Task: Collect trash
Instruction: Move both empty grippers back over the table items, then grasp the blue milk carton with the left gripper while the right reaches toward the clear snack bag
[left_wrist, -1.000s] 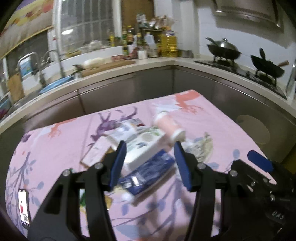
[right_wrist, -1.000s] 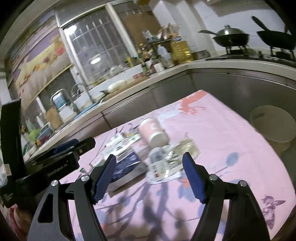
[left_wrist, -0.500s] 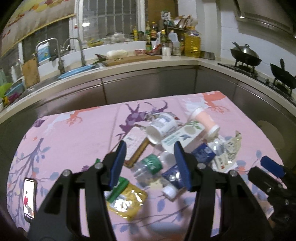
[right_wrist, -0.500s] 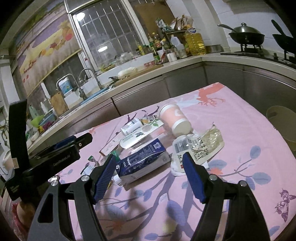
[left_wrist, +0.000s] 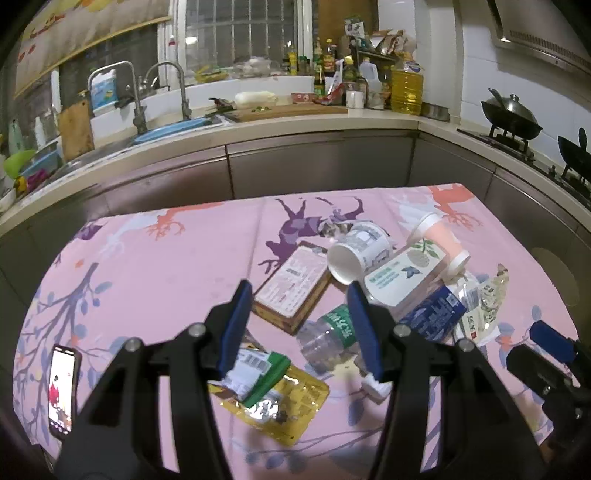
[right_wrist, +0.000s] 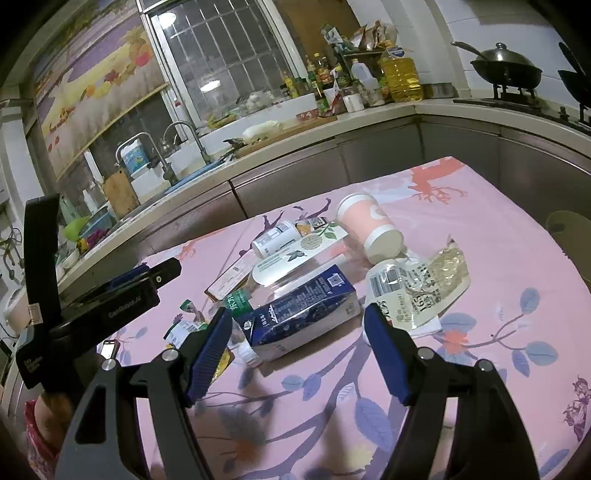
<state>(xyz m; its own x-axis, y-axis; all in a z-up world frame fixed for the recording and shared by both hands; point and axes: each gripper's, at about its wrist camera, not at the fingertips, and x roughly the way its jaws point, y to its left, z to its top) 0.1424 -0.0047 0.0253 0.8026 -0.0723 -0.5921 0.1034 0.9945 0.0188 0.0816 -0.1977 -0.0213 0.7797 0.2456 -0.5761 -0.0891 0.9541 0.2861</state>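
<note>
Left wrist view: the left tool (left_wrist: 299, 328) hangs over a worktop (left_wrist: 166, 266) draped in a pink cloth printed with purple and coral branches, its blue fingers apart and grasping nothing. The trash lies in a loose heap to the right of centre. A clear plastic bottle (left_wrist: 327, 338) with a green label carrying white Chinese characters lies partly behind the right finger. Beyond it sits a flat box (left_wrist: 293, 286) with fine print too small to read, a white paper cup (left_wrist: 356, 253) on its side, a pink cup (left_wrist: 441, 245), a white carton with a leaf and butterfly design (left_wrist: 400, 275), a dark blue carton (left_wrist: 432, 314) and a crinkled clear wrapper (left_wrist: 485, 304). Under the left finger lie a green and white packet (left_wrist: 258, 371) and a yellow foil sachet (left_wrist: 286, 402). A phone (left_wrist: 62, 391) with a lit screen rests at the cloth's left edge. A second earlier this tool hung over the blue carton; the heap now sits further right.

Right wrist view: the right tool (right_wrist: 299, 349) has its fingers spread wide and empty, framing the dark blue carton (right_wrist: 299, 308), whose small print is unreadable. The wrapper (right_wrist: 417, 288) shows a barcode and "165". The left tool's black body reads "GenRobot.AI". Since the earlier frame the trash sits clearer and closer.
</note>
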